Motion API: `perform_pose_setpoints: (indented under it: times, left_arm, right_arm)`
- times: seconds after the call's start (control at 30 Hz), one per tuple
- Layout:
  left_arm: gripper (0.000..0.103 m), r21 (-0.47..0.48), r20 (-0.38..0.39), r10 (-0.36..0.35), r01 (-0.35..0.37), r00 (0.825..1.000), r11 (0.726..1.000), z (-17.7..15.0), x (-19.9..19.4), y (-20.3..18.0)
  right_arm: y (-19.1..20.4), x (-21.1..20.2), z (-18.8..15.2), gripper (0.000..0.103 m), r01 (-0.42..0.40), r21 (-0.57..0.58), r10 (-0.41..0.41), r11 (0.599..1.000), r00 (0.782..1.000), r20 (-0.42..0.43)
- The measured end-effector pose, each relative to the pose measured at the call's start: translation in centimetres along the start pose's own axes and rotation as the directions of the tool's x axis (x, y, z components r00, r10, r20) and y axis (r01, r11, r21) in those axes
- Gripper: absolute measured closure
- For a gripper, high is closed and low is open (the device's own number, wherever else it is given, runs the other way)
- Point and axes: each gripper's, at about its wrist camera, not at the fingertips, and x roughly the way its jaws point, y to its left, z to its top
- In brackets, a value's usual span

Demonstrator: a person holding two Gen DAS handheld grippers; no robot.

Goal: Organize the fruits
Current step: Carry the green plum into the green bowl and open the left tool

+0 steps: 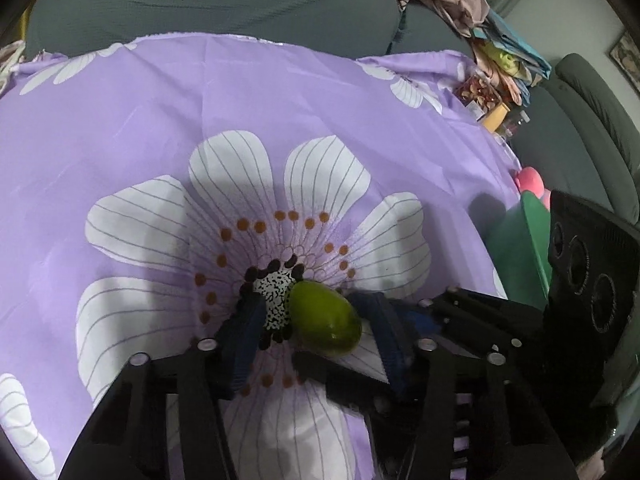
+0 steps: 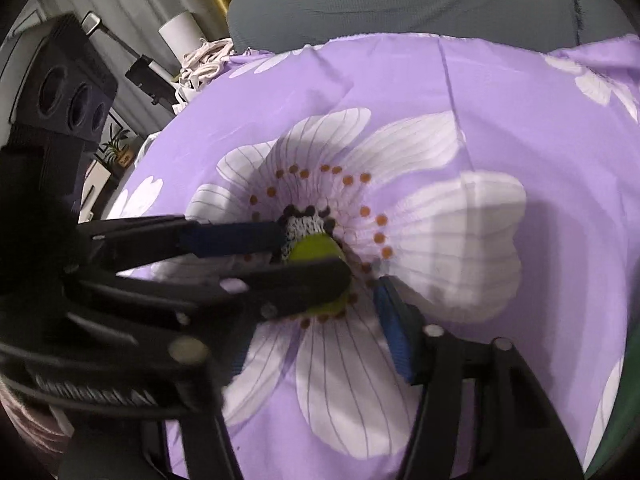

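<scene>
A green oval fruit [image 1: 325,321] lies on the purple flowered cloth [image 1: 160,120], at the centre of a big white flower. My left gripper [image 1: 316,328] is open, with its blue pads on either side of the fruit; the right pad [image 1: 380,320] is close to it and the left pad [image 1: 244,332] stands apart. In the right wrist view the fruit [image 2: 316,250] is partly hidden behind the left gripper's fingers [image 2: 240,240]. My right gripper [image 2: 348,300] is open, its blue right pad [image 2: 394,332] just beside the fruit and its left finger hidden.
A green container [image 1: 528,248] with pink fruit [image 1: 530,182] stands at the cloth's right edge. Jars and clutter [image 1: 492,100] sit at the far right. A grey sofa [image 1: 200,0] runs behind the table. A white roll [image 2: 180,34] and cords lie at the far left.
</scene>
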Motion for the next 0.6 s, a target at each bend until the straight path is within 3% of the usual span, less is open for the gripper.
perform_pose_setpoints:
  times: [0.2, 0.3, 0.43, 0.6]
  left_arm:
    - [0.065, -0.006, -0.001, -0.037, 0.037, 0.999, 0.999, -0.2, 0.0, -0.2]
    - [0.065, 0.056, 0.036, -0.04, 0.038, 0.999, 0.998, -0.7, -1.8, -2.3]
    - [0.065, 0.161, 0.1, -0.114, 0.097, 0.988, 0.982, -0.5, -5.1, -7.5]
    - [0.065, 0.343, 0.125, -0.2, 0.146, 0.972, 0.928, -0.3, -6.2, -17.1]
  right_arm:
    - [0.5, 0.3, 0.2, 0.069, 0.036, -0.029, -0.036, 0.999, 0.999, -0.009]
    - [0.8, -1.8, -0.4, 0.069, 0.051, -0.037, -0.049, 0.998, 0.998, 0.039]
    - [0.6, -8.0, -1.6, 0.069, 0.11, -0.037, -0.102, 0.993, 0.981, 0.165]
    - [-1.7, -16.9, -3.9, 0.069, 0.217, 0.03, -0.216, 0.976, 0.931, 0.293]
